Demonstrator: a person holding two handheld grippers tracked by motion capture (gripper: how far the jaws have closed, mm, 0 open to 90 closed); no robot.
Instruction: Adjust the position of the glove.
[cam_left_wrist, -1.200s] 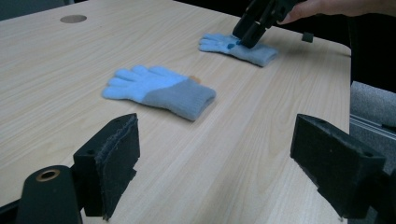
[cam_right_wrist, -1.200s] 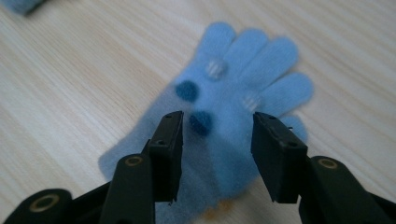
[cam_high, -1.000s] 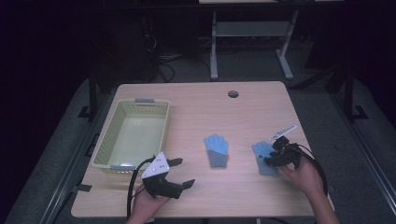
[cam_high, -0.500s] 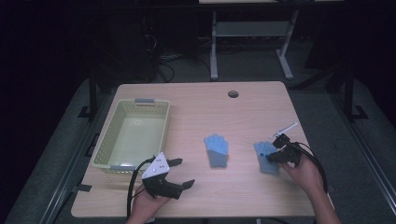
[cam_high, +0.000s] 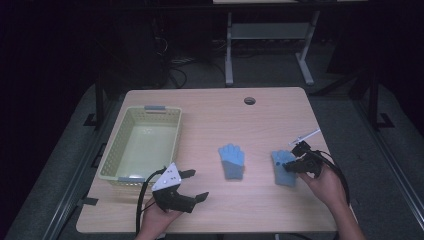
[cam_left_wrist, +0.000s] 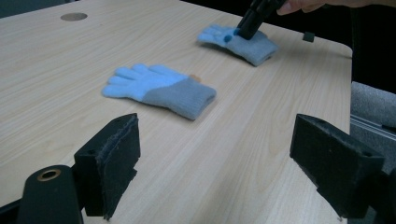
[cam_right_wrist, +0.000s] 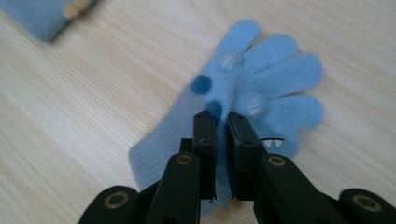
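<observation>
The right gripper (cam_right_wrist: 219, 135), fingers nearly together, seemingly pinches the light-blue knitted glove with dark dots (cam_right_wrist: 252, 93) lying on the wooden desk (cam_high: 260, 115); it should bite deeper before lifting.

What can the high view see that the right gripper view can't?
The high view alone takes in the yellow basket, the whole table, the left gripper with its jaws apart, and the person's hands.

The right gripper view alone reveals the dotted glove's little details: dark and pale dots and a tiny toothy mouth, with the jaws pinching its fabric.

Both include the right gripper, that glove and the plain glove.
</observation>
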